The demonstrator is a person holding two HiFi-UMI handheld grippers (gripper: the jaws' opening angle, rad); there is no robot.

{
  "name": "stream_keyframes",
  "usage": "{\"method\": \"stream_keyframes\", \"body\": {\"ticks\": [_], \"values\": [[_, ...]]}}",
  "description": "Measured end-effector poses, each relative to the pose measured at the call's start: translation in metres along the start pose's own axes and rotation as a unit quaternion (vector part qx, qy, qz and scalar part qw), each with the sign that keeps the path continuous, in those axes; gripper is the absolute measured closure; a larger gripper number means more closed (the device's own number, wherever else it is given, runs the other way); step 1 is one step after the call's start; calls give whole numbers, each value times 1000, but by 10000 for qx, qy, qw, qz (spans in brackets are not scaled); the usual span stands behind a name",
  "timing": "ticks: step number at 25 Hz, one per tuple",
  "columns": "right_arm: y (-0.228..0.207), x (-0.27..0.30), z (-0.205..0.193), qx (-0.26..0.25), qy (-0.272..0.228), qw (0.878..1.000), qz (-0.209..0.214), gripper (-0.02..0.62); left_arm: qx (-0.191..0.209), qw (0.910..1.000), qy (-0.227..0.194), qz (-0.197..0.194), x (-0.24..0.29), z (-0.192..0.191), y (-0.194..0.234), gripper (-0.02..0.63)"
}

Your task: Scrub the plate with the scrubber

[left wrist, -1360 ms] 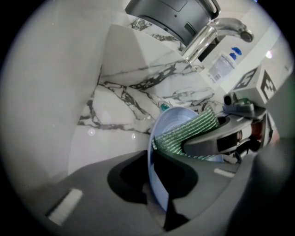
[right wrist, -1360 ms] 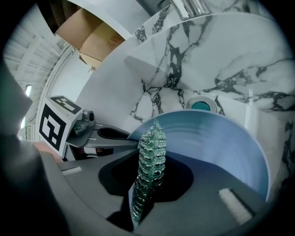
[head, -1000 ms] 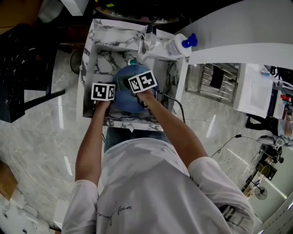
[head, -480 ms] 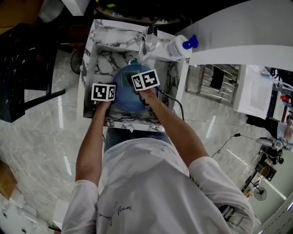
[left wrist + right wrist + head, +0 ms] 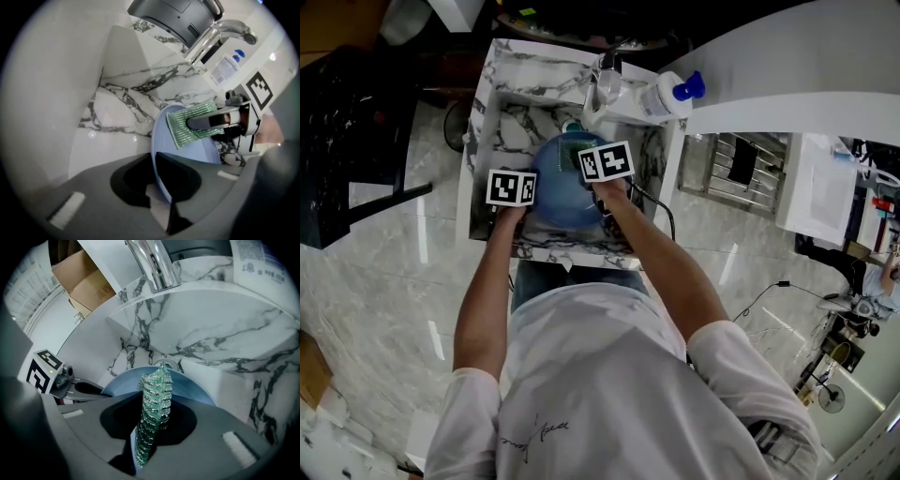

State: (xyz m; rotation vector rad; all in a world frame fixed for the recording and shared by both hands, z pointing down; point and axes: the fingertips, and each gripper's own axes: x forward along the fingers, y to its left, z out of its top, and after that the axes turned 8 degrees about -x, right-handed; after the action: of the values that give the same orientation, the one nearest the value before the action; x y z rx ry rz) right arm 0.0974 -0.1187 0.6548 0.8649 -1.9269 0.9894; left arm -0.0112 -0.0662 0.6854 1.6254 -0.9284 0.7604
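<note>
Right gripper [image 5: 150,432] shifted toward 3 o'clock, jaws clenching scrubber [image 5: 157,394] against plate [image 5: 199,154]. Left gripper [image 5: 161,187] jaws pinch plate rim, steadying it.

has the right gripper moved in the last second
Yes. In the head view the right gripper, holding the scrubber, has shifted right and slightly up across the plate, toward the sink's right wall.

Rough green mesh scrubber [image 5: 153,399] glittering between the right gripper's [image 5: 147,430] matt grey jaws, smooth blue plate [image 5: 206,150] showing soft sheen, glossy marble-veined sink [image 5: 225,324] and polished chrome faucet [image 5: 152,263] shining beyond.
</note>
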Motion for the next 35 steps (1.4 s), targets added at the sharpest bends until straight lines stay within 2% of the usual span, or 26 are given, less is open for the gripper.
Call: {"method": "stream_keyframes", "body": {"ticks": [16,23,35], "values": [[-37,-23,-9,265,5,9973,-687,541,0,10000,-5,8,0,0,-1,517],[-52,-36,-19,395,121,9933,-1082,541,-4,10000,-9,-8,-1,1,-2,517],[-64,-49,-34,863,235,9844,-1515,541,-1,10000,-7,11,0,0,-1,517]]}}
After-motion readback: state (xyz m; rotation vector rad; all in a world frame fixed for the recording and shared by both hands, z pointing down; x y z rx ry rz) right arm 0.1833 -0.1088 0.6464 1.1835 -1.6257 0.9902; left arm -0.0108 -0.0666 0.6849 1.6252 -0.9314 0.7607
